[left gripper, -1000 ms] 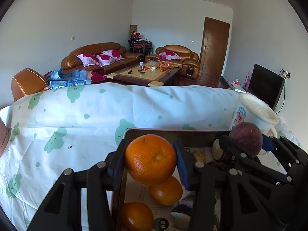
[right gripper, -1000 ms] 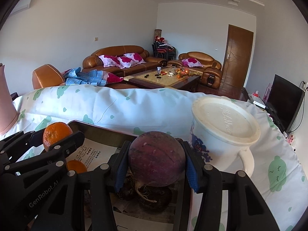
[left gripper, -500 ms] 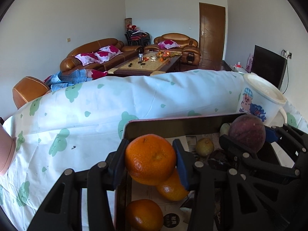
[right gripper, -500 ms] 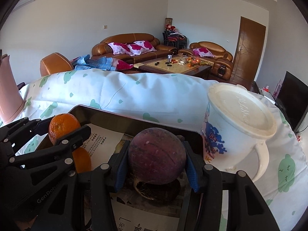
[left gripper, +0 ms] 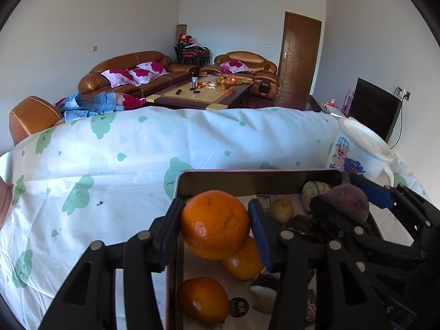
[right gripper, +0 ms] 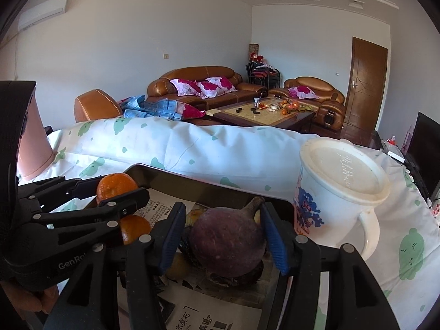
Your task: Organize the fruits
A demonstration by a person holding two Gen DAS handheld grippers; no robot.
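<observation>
Over the paper-lined tray [left gripper: 192, 181] on our cloth-covered counter [left gripper: 110, 165], our left tool [left gripper: 216, 225] pinches an orange [left gripper: 214, 222] and our right tool [right gripper: 227, 240] pinches a purple fruit [right gripper: 227, 243]. We judge both round fruits could slip and roll, or bump the mug [right gripper: 338, 181].

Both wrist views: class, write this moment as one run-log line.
left tongs: shut on orange | right tongs: shut on purple fruit | both above tray | two oranges left in tray
</observation>
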